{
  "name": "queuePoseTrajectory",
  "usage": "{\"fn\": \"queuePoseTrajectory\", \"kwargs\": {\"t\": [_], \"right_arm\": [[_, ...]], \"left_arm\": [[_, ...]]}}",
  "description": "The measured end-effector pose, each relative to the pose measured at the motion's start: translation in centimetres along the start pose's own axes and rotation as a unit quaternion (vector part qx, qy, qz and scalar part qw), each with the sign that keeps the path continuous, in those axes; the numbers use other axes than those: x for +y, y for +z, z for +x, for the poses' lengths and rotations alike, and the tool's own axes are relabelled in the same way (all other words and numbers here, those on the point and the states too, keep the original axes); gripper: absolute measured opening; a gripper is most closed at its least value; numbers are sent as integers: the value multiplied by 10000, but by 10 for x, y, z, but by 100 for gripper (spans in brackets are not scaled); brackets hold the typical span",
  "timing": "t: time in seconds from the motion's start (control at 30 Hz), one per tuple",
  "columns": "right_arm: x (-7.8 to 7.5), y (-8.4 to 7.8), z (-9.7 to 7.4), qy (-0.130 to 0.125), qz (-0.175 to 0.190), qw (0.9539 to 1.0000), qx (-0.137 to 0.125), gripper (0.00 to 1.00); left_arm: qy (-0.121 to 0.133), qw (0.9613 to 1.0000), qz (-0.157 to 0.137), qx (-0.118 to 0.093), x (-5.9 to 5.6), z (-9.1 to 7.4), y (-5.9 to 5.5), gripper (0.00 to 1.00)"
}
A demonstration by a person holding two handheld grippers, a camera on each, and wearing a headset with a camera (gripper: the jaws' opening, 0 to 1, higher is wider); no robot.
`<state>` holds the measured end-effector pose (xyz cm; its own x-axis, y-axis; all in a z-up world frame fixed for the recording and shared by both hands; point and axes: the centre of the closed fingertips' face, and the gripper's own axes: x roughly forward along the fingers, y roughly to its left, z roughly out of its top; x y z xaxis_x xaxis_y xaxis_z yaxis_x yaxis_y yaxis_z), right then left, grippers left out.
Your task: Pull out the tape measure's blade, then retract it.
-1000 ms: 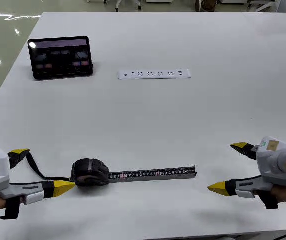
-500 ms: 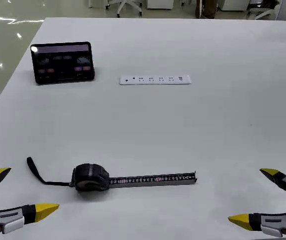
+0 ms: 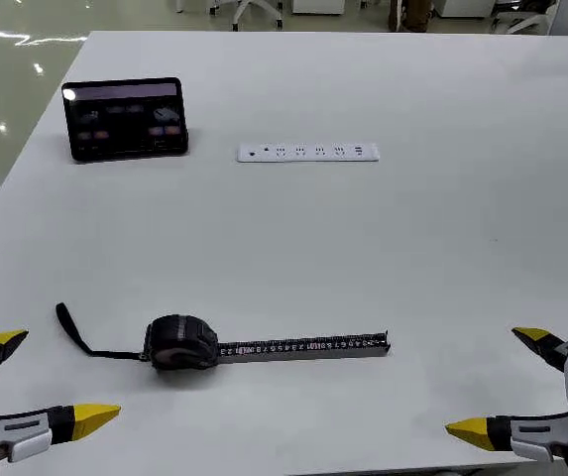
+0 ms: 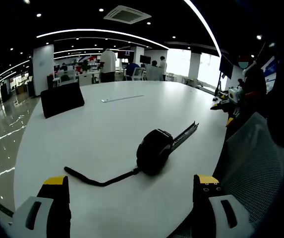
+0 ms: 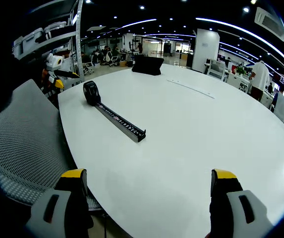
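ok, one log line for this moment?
tape measure: ungripped | blade: extended, lying flat | left gripper: open, off the tape measure | right gripper: open, off the blade

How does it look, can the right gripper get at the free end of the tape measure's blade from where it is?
Probably yes. The right gripper is open, the blade lies flat with its free end toward that gripper, and only bare table separates them.

The blade (image 3: 303, 346) bears numerals too small to read; tablet (image 3: 125, 117) screen blurred.
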<state>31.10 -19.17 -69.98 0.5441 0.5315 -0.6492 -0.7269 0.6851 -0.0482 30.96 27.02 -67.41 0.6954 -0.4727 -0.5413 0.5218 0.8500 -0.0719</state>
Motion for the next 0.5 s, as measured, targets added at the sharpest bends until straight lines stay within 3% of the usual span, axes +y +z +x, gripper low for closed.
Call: {"fn": "queuePoseTrajectory", "kwargs": {"t": [0.1,0.17,0.27,0.5], "right_arm": [[-1,1,-1,6,-38,10000,11,99],[-3,1,-1,-7,-67,10000,16,99],[-5,-3,-2,2,-203,9997,121,99],[-3,-7,-4,112,-109,9997,197,100]], "left_arm": [[10,10000,-23,26,-1,0,-3,100],[80,9998,-42,204,1,0,-12,99],[47,9998,-72,161,-2,0,-11,99],[62,9999,-70,88,0,1,-5,99]]}}
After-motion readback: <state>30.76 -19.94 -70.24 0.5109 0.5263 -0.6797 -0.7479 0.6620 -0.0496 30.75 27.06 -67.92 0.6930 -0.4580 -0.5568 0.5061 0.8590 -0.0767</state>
